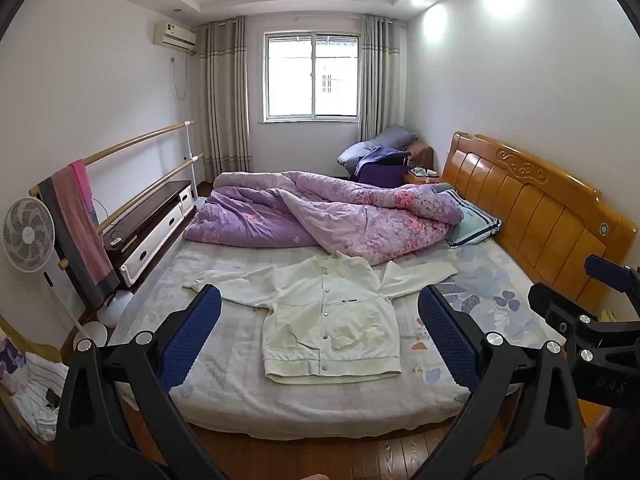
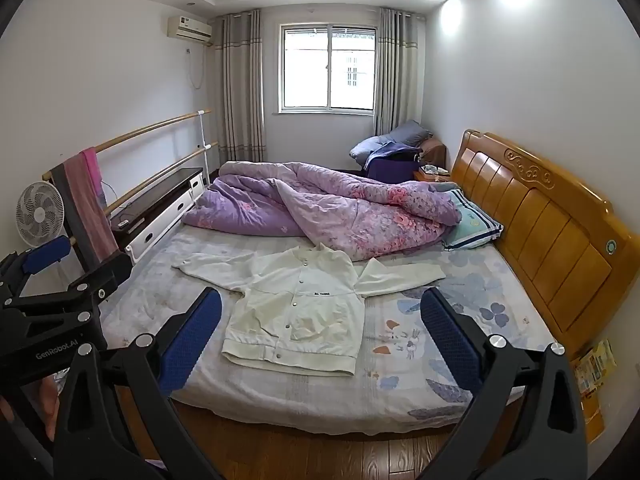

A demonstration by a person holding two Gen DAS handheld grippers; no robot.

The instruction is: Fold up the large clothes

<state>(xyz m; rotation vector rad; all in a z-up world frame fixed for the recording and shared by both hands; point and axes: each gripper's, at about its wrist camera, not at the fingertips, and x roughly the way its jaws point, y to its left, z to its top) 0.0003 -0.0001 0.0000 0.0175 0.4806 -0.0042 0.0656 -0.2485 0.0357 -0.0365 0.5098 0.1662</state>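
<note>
**Left wrist and right wrist views: jacket ahead, both jaws spread**

Left gripper (image 1: 320, 320) and right gripper (image 2: 320, 320) both hang with jaws spread wide, gripping nothing, above the floor at the bed's near edge. Ahead and below lies the white jacket (image 1: 332, 320), flat on the bed (image 1: 224, 392), hem nearest, collar away, sleeves stretched left and right. Judging by framing, the left gripper sits more squarely before it; the right faces its right sleeve (image 2: 400, 276).

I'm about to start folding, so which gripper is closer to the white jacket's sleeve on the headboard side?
Right, as a judgement. The right gripper is held on the headboard side of the jacket, nearer that sleeve. The left gripper faces the jacket's body. Both jaws open, touching nothing.
</note>
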